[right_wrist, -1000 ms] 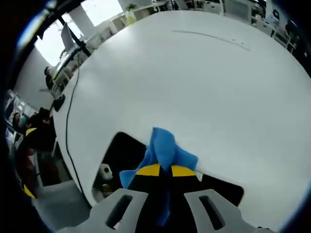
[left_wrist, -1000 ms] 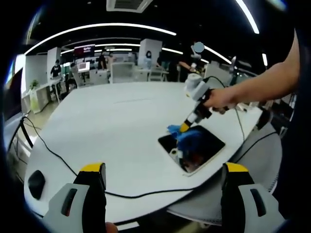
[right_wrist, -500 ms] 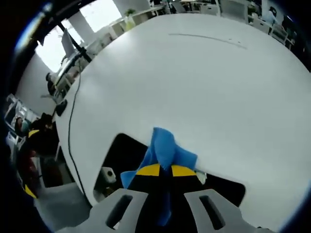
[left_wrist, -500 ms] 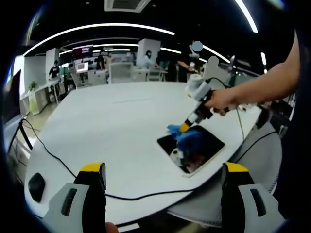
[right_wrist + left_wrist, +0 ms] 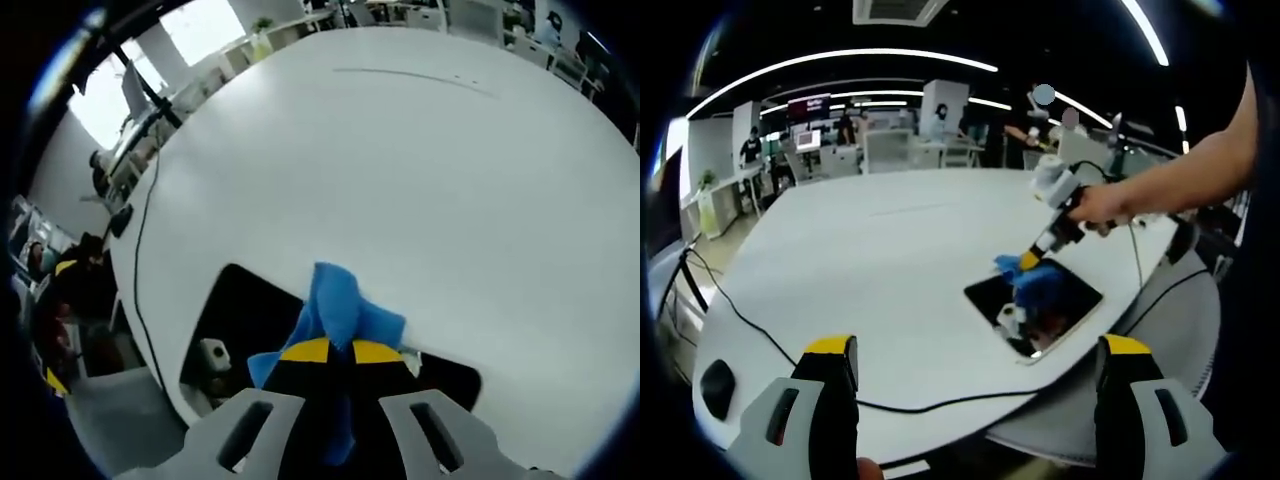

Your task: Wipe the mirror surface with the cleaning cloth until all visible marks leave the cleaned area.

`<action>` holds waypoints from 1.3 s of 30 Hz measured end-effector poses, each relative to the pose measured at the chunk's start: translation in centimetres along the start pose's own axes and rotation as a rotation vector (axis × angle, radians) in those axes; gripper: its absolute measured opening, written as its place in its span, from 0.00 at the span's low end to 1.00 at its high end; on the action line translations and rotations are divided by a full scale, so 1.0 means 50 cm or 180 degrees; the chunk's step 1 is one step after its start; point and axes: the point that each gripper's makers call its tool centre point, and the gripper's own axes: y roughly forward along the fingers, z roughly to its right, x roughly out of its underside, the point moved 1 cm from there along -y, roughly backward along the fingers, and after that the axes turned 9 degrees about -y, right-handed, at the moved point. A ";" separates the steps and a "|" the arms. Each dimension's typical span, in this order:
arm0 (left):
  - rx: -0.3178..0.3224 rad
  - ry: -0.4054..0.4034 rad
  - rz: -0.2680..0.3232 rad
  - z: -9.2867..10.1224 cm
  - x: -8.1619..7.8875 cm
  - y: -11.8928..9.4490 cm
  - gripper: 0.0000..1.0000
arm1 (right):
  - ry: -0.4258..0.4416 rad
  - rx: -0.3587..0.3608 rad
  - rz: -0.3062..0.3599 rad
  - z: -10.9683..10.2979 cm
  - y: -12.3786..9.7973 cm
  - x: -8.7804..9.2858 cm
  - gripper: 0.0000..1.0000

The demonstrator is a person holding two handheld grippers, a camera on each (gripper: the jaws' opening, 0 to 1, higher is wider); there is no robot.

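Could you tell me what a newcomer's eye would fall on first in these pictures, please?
The bright blue cleaning cloth stands out, pinched in the shut right claw and pressed on the dark mirror near the white table's edge. In the left gripper view, a hand holds that claw, while the left claw waits open. A black cable crosses the table.

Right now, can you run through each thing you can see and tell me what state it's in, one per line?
Right gripper: shut on the blue cloth, tips down at the mirror.
Blue cloth: bunched up, pinched between the jaws, pressed on the mirror.
Mirror: lying flat near the table edge, partly covered by the cloth.
Left gripper: open, holding nothing, held back from the mirror.
White table: a black cable lies across it.
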 end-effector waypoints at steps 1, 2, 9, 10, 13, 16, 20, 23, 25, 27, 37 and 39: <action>0.0004 0.0002 0.0002 0.000 0.000 0.000 1.00 | -0.0003 0.0005 -0.0005 0.003 0.000 0.001 0.00; 0.0005 0.0005 0.0003 0.001 -0.001 0.000 1.00 | -0.0004 0.0014 -0.0012 0.006 -0.004 0.004 0.00; -0.0009 0.0022 0.0007 -0.003 -0.007 -0.003 1.00 | 0.0046 0.0050 -0.0065 0.036 -0.017 0.020 0.00; -0.0009 0.0022 0.0007 -0.003 -0.007 -0.003 1.00 | 0.0049 0.0050 -0.0063 0.037 -0.017 0.021 0.00; -0.0007 0.0029 -0.0002 -0.002 -0.007 -0.002 1.00 | 0.0043 0.0059 -0.0057 0.033 -0.018 0.020 0.00; 0.0005 0.0034 -0.0003 0.003 -0.007 0.001 1.00 | 0.0012 0.0094 -0.0072 0.032 -0.016 0.019 0.00; 0.0011 0.0039 -0.0004 0.006 -0.006 0.002 1.00 | 0.0017 0.0093 -0.0068 0.040 -0.010 0.018 0.00; 0.0002 0.0033 -0.0002 0.005 -0.004 -0.001 1.00 | 0.0013 0.0115 -0.0038 0.043 -0.007 0.018 0.00; -0.0005 0.0027 -0.0003 0.004 -0.001 -0.002 1.00 | 0.0028 0.0132 0.0002 0.044 -0.006 0.018 0.00; -0.0004 0.0023 -0.0004 0.005 0.001 -0.002 1.00 | 0.0023 0.0156 0.0046 0.043 -0.007 0.021 0.00; 0.0021 0.0018 0.0028 0.014 0.001 -0.002 1.00 | 0.0133 0.0170 0.0156 0.028 -0.020 0.051 0.00; 0.0014 0.0021 0.0025 0.017 0.003 -0.003 1.00 | 0.0158 0.0163 0.0175 0.022 -0.024 0.061 0.00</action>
